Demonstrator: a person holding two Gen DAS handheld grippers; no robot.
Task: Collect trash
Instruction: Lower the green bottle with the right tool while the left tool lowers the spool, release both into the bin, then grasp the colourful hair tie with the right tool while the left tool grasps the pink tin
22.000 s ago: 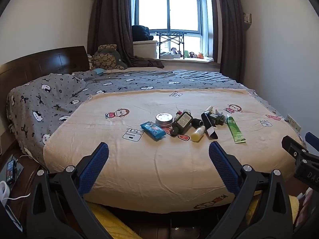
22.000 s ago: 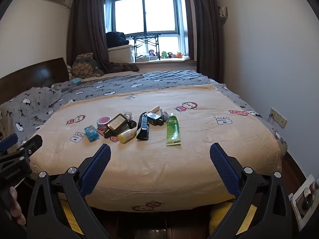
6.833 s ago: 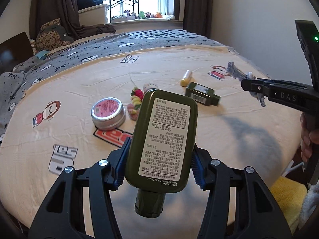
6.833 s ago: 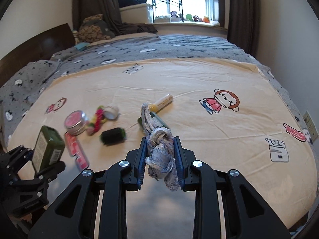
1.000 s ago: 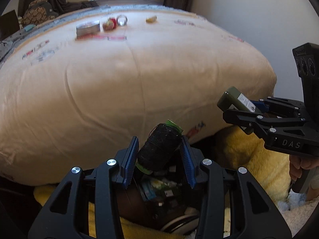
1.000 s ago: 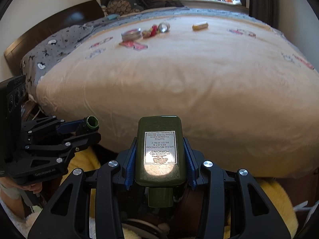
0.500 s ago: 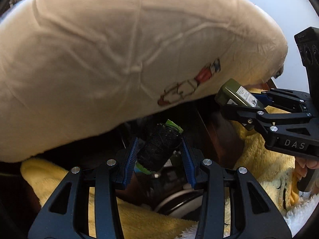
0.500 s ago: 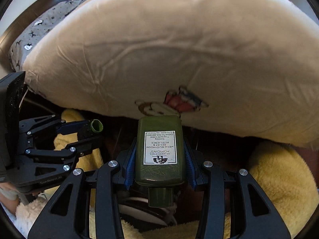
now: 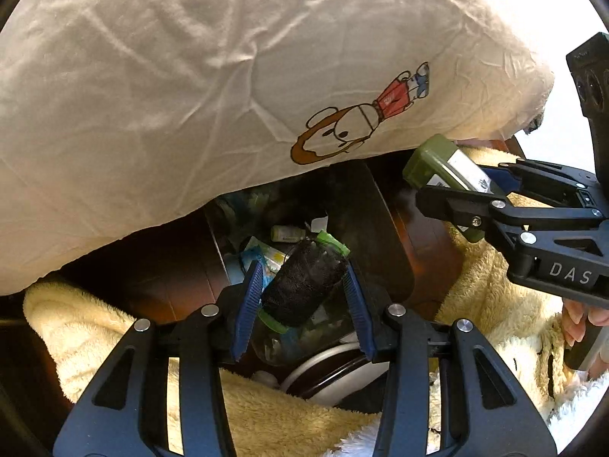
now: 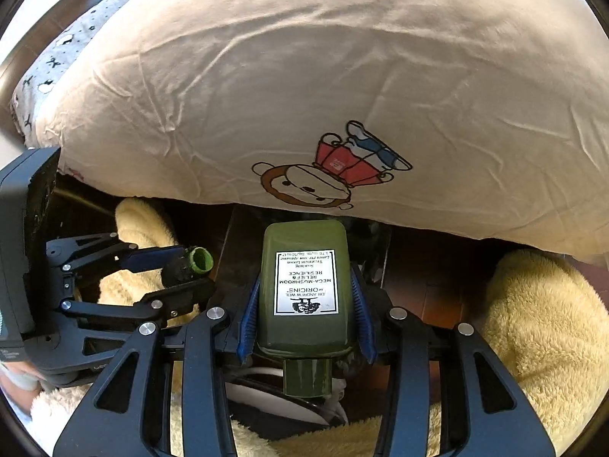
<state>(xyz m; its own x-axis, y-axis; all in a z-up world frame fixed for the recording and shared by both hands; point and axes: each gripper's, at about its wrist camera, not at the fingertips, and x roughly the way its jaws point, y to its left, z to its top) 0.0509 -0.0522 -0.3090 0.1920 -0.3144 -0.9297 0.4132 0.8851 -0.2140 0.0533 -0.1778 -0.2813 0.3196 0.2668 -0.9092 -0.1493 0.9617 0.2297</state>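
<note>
Below, cream bedsheet (image 9: 190, 76) overhangs trash bin (image 9: 380, 228); left gripper (image 9: 302, 297) clamps black spool (image 9: 304, 285), right gripper (image 10: 306, 304) green bottle (image 10: 304, 266).

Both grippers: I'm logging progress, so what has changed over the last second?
Both tilted down from the bed top toward the bin at its foot. Unchanged: left gripper clamps the black roller, right gripper the green bottle; nothing released.

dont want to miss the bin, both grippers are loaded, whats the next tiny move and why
Probably open the left gripper first. Its black thread spool already hangs directly above the trash bin, where earlier trash lies, so it should drop in. The right gripper, clamped on the green lotion bottle, seems nearer the bin's edge, so nudge it inward afterwards.
</note>
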